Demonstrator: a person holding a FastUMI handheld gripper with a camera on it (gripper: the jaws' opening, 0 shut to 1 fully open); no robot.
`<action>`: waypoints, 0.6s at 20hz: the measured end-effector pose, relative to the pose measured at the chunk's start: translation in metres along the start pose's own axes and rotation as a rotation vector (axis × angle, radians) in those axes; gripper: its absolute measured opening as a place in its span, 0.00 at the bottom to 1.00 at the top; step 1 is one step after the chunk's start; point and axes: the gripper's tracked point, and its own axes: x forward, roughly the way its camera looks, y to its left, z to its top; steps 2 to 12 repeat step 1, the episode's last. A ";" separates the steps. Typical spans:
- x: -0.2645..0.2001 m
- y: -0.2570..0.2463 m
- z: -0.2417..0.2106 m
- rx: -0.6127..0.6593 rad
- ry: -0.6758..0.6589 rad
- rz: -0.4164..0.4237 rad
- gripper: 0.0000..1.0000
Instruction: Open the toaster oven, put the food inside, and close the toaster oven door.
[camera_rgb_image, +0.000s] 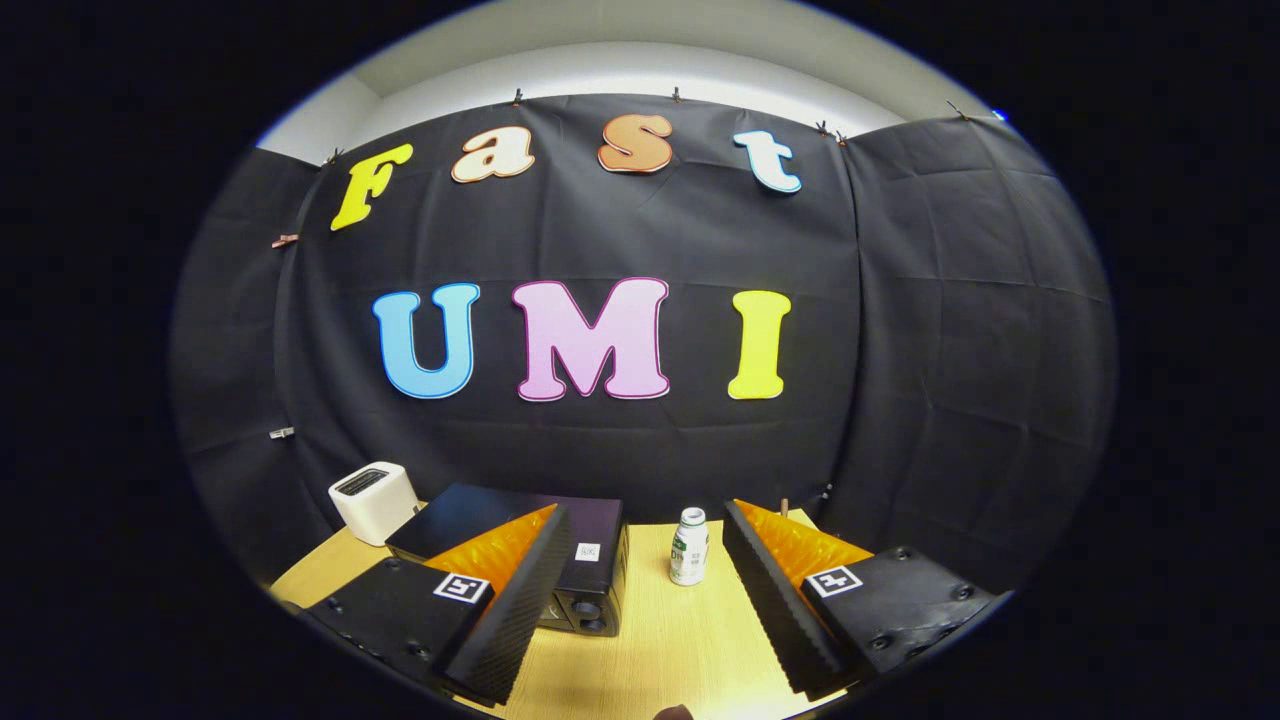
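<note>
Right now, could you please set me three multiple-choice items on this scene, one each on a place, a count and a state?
1. Where does the small bottle stand?
A. on the toaster oven
B. on the table beyond the tongs
C. in the toaster
2. How many bottles are on the table?
A. one
B. two
C. three
3. The tongs are:
A. shut on the bottle
B. shut, holding nothing
C. open, holding nothing

B: it stands right of the toaster oven. A: one shows. C: a wide gap, nothing in it.
</note>
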 end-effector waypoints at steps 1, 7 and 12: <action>0.000 -0.001 0.000 -0.003 -0.003 0.000 0.98; 0.000 -0.001 0.000 -0.003 -0.003 0.000 0.98; 0.000 -0.001 0.000 -0.003 -0.003 0.000 0.98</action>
